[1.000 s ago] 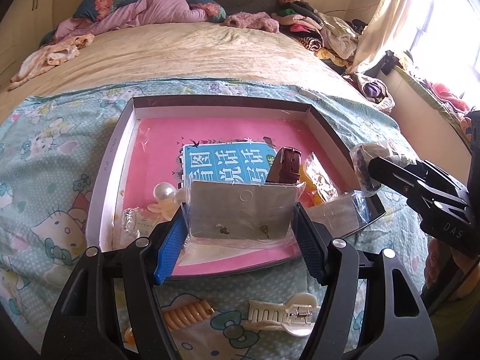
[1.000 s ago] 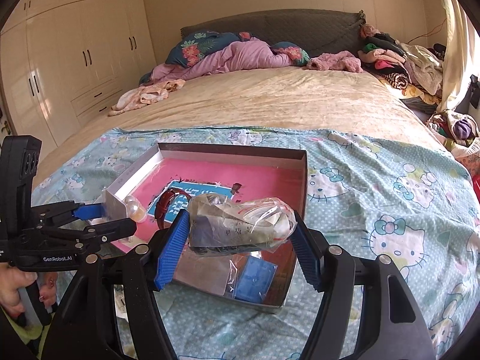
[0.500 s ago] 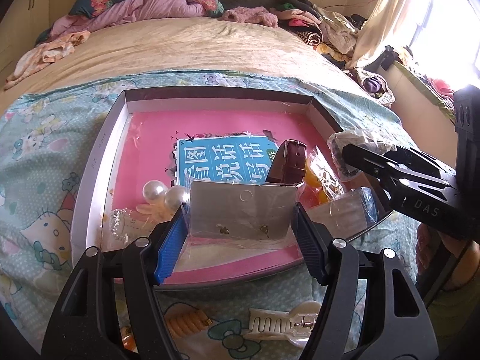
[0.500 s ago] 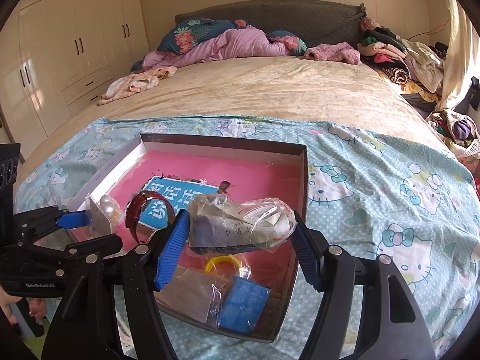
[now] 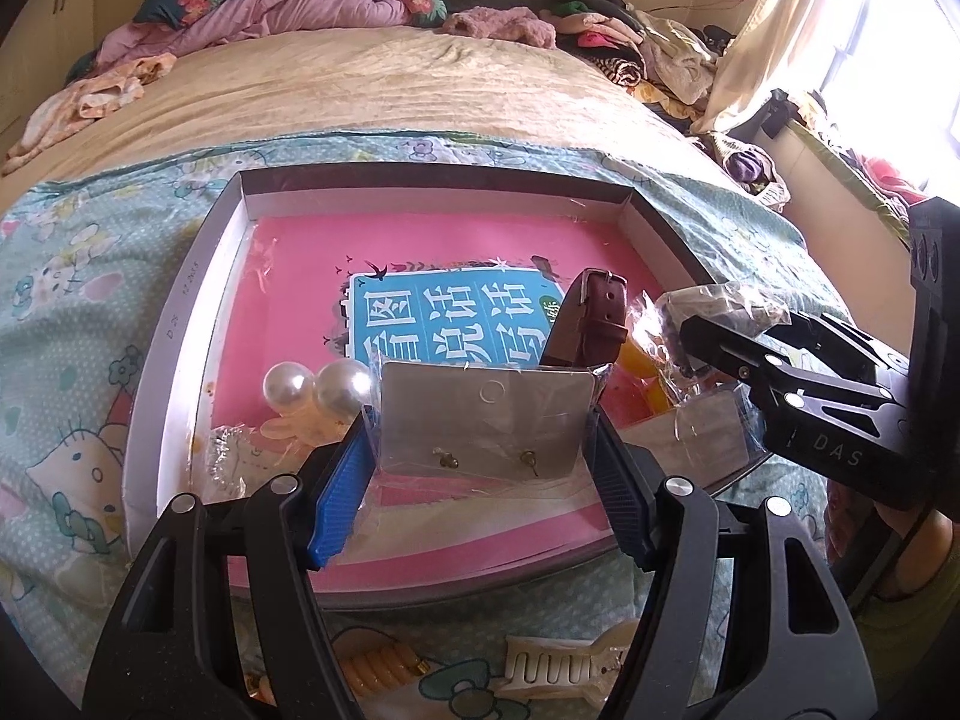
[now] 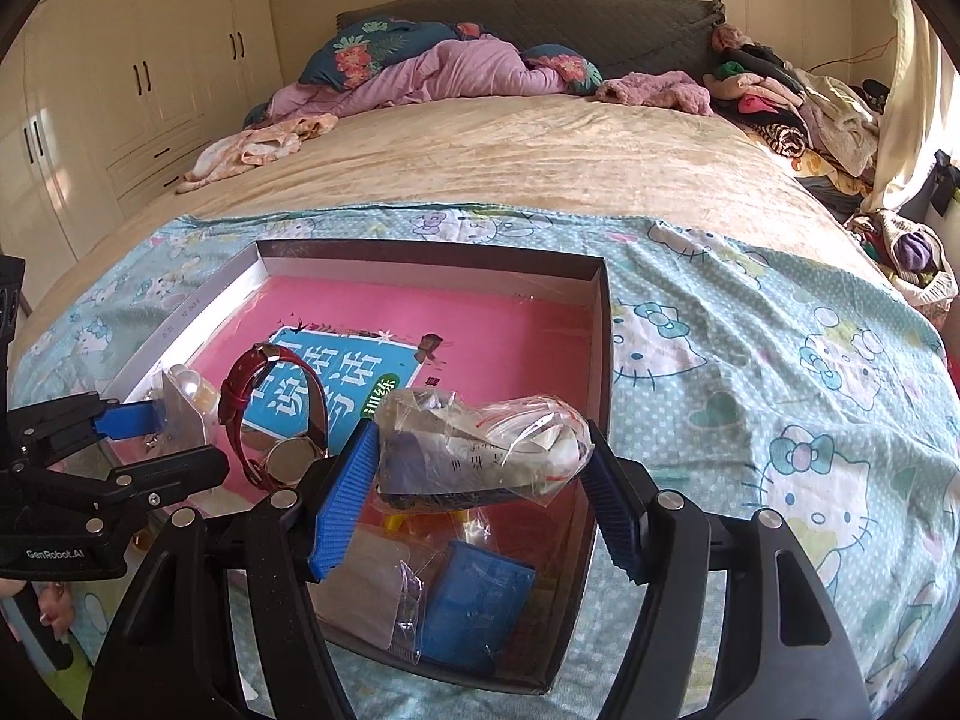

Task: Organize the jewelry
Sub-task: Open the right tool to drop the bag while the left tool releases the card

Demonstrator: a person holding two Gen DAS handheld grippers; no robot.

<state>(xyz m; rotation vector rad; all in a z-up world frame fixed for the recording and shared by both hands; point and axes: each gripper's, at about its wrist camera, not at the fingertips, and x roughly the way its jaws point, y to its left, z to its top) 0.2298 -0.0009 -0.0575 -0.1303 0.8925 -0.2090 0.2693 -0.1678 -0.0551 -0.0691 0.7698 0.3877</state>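
left gripper (image 5: 480, 450) pinches earring card (image 5: 483, 414) | right gripper (image 6: 480, 480) pinches bag (image 6: 480, 450) | both over box (image 5: 180, 324) near edge, card left of bag

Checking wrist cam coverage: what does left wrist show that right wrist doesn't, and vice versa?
Left wrist only: the hair clip and coil tie on the sheet in front of the box, and the studs on the earring card in the left gripper.

Right wrist only: the wardrobe, the watch face, and a blue packet in the box.

Both: the box, pink book, watch, pearls, and the bag in the right gripper.
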